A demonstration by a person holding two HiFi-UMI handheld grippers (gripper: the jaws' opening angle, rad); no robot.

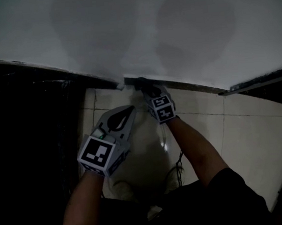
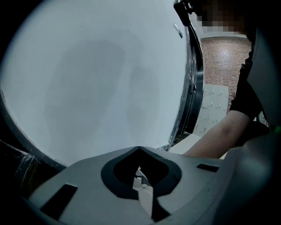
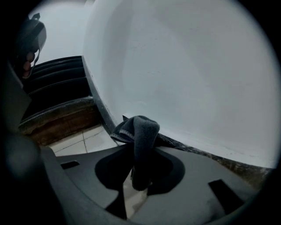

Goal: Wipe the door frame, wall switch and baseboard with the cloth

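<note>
Softness is what counts with the dark grey terry cloth (image 3: 140, 129): it looks light, limp and unbreakable, so I judge a pinch on a bunched fold the best hold. My right hand-held gripper (image 1: 147, 88) is clenched on just such a fold, the free wad bulging past its tips against the dark baseboard strip (image 3: 219, 160) at the foot of the white wall (image 1: 172, 23). My left hand-held gripper (image 2: 139, 149) is closed on nothing above the pale tiled floor (image 1: 250, 124); no container shows.

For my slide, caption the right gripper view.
Right gripper holds a dark cloth at the baseboard below a white wall.
</note>
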